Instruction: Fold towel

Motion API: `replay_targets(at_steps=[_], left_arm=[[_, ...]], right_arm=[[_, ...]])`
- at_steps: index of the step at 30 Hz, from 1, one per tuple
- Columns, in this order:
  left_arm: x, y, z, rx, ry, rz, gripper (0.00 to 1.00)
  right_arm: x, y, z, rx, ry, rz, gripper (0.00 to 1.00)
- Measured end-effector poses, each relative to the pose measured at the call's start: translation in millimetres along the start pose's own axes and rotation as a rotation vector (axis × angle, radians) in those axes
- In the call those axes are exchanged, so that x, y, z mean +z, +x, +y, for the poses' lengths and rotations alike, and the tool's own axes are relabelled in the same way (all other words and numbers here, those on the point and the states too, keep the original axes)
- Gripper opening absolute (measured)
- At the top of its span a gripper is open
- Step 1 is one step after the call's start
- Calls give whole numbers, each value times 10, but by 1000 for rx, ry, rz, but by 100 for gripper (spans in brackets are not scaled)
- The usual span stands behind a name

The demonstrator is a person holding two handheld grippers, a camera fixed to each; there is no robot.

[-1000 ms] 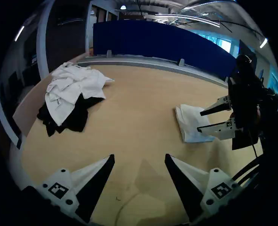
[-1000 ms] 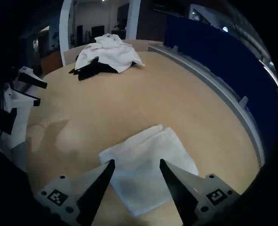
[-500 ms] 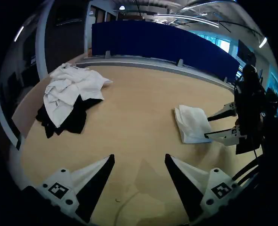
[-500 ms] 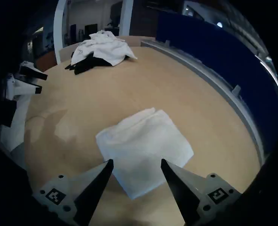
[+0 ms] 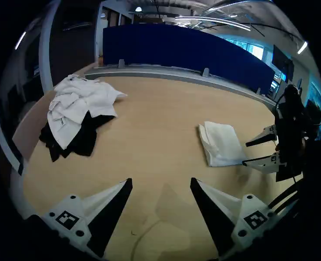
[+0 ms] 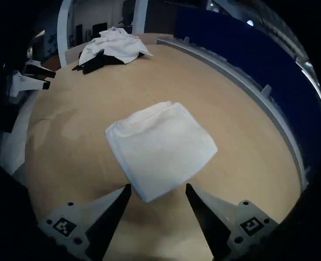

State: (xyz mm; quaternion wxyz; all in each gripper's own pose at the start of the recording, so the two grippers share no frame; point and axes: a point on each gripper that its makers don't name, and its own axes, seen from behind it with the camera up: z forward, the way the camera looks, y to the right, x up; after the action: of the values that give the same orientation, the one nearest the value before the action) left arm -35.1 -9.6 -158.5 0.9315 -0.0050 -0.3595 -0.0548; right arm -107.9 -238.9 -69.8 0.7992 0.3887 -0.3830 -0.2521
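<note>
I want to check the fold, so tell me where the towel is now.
In the right gripper view the towel lies folded on the table just ahead of the right claw; the clothes pile sits far beyond.

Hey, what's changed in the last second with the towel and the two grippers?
The right gripper drew back from the folded towel, so only its near corner lies between the open jaws. Nothing was gripped or released. The left gripper hardly moved; towel and clothes pile stayed put.

Light wooden table (image 5: 160,113), folded white towel (image 6: 160,148), heap of white and black clothes (image 5: 75,113)
</note>
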Motion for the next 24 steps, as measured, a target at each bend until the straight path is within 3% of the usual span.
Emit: replay_targets(at_steps=[4, 10, 24], left_arm=[[5, 7, 2, 0, -2, 0, 99], [4, 15, -7, -1, 1, 1, 99], [17, 4, 12, 0, 1, 0, 99]], right_arm=[[17, -29, -7, 2, 3, -5, 92], [52, -93, -63, 14, 23, -18, 75], [58, -197, -109, 46, 35, -34, 24]])
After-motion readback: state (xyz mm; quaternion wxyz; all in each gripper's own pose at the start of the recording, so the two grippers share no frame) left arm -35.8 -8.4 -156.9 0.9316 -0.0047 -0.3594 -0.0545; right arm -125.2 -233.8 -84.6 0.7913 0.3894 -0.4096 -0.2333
